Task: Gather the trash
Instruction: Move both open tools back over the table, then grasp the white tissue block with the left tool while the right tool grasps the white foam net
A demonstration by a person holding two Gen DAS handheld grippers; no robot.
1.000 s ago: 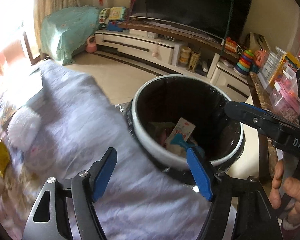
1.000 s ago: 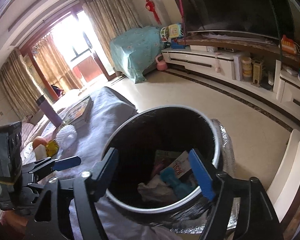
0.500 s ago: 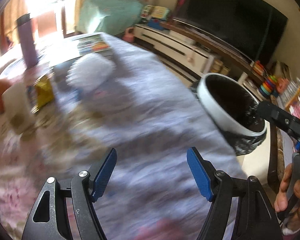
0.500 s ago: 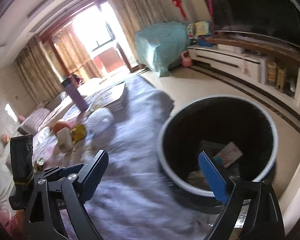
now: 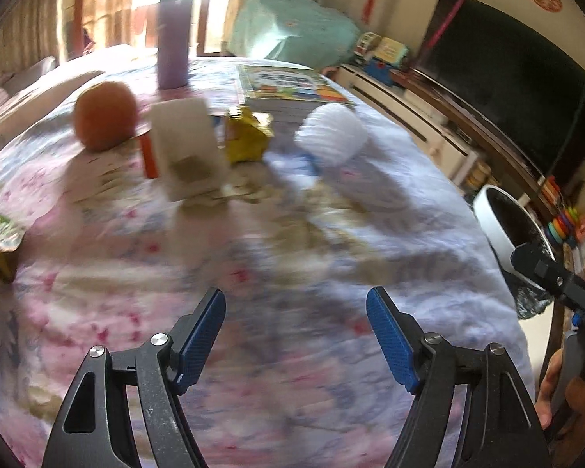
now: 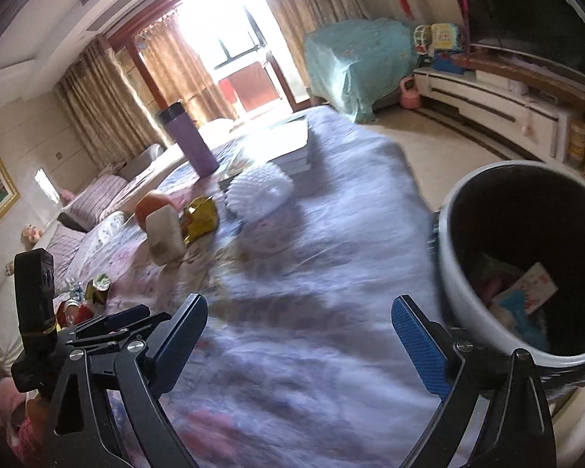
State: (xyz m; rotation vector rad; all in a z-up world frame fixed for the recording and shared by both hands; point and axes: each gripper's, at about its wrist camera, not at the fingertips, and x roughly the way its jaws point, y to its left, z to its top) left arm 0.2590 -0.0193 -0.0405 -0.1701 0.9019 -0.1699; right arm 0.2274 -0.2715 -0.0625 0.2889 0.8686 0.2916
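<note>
My left gripper [image 5: 295,304] is open and empty above the cloth-covered table [image 5: 292,257]. Ahead of it lie a white foam fruit net [image 5: 331,132], a crumpled yellow wrapper [image 5: 247,136] and a white carton [image 5: 187,144]. My right gripper [image 6: 298,312] is open and empty, over the table next to the white-rimmed trash bin [image 6: 487,335], which holds paper and wrappers. The bin also shows in the left wrist view [image 5: 495,226], off the table's right edge. The net [image 6: 257,191], wrapper [image 6: 201,218] and carton [image 6: 162,234] show in the right wrist view too.
An orange [image 5: 105,115], a purple bottle [image 5: 173,35] and a stack of books [image 5: 288,91] stand at the table's far side. Small wrappers [image 6: 93,288] lie at the left edge. A TV cabinet [image 6: 499,109] lines the far wall.
Both grippers have swung left, away from over the bin and toward the items on the table. Both stay open and empty.
</note>
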